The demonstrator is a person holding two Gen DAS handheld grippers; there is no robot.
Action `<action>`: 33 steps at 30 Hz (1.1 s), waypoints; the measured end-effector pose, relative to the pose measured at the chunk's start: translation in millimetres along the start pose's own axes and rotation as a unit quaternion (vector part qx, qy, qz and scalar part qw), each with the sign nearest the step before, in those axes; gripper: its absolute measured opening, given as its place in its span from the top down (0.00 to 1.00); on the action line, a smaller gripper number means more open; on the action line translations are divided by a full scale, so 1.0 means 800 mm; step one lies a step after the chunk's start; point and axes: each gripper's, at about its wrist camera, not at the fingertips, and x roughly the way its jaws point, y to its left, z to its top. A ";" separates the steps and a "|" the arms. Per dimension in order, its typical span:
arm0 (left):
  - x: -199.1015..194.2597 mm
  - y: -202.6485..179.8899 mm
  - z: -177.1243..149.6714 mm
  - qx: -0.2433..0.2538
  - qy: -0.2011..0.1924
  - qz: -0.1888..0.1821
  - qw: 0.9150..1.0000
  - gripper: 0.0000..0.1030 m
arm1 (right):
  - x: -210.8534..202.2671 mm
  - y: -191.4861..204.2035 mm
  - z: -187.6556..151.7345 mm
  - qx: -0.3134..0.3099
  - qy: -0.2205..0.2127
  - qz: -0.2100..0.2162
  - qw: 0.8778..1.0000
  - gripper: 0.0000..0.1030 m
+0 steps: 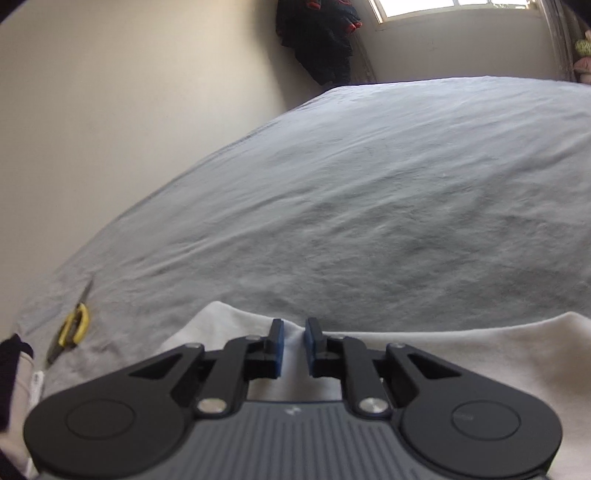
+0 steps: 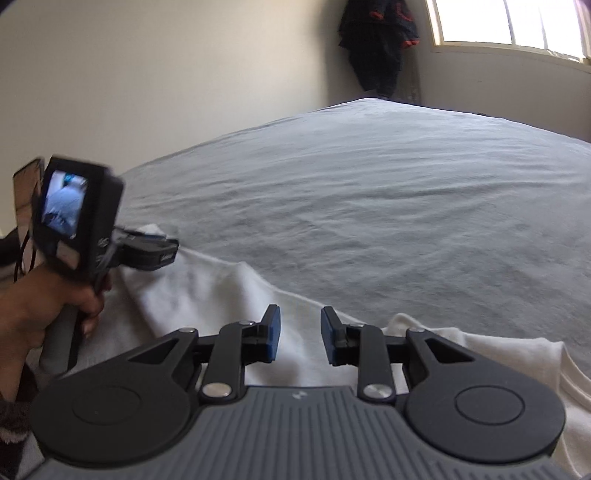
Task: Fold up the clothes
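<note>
A white garment [image 1: 461, 347] lies at the near edge of a grey bed [image 1: 369, 206]. My left gripper [image 1: 294, 328] sits low over the garment's far edge; its jaws stand a narrow gap apart with white cloth showing between them. In the right wrist view the same white garment [image 2: 207, 288] runs from left to right. My right gripper [image 2: 300, 317] hovers over its far edge with the jaws wide apart and nothing between them. The left gripper [image 2: 173, 251] shows at the left in that view, held by a hand, over the garment's corner.
Yellow-handled scissors [image 1: 72, 326] lie on the bed [image 2: 369, 206] at the left. A cream wall runs along the bed's left side. Dark clothes [image 1: 325, 40] hang in the far corner beside a window [image 2: 509, 22]. Dark and beige fabric [image 1: 11, 376] sits at the far left.
</note>
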 end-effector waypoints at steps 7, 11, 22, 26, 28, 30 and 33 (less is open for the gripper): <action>-0.024 0.007 0.013 -0.032 -0.011 -0.064 0.997 0.76 | 0.021 0.007 -0.012 -0.020 0.015 -0.009 1.000 0.68; -0.042 -0.010 0.016 -0.042 -0.025 -0.100 0.994 0.75 | 0.015 -0.002 -0.009 0.001 0.005 -0.008 1.000 0.67; -0.072 -0.054 0.010 -0.006 -0.028 -0.150 0.988 0.50 | -0.011 0.001 0.008 -0.017 -0.013 -0.110 0.994 0.61; -0.094 -0.051 0.016 -0.004 -0.026 -0.166 0.986 0.37 | -0.085 -0.010 0.012 0.046 -0.014 -0.133 0.990 0.55; -0.106 -0.049 0.019 -0.002 -0.025 -0.174 0.984 0.31 | -0.134 -0.014 0.006 0.065 -0.025 -0.156 0.985 0.44; -0.122 -0.047 0.021 -0.001 -0.021 -0.194 0.981 0.22 | -0.183 -0.019 -0.002 0.088 -0.034 -0.180 0.979 0.43; -0.167 -0.041 0.019 0.008 -0.011 -0.255 0.967 0.17 | -0.249 -0.025 -0.019 0.131 -0.040 -0.209 0.968 0.43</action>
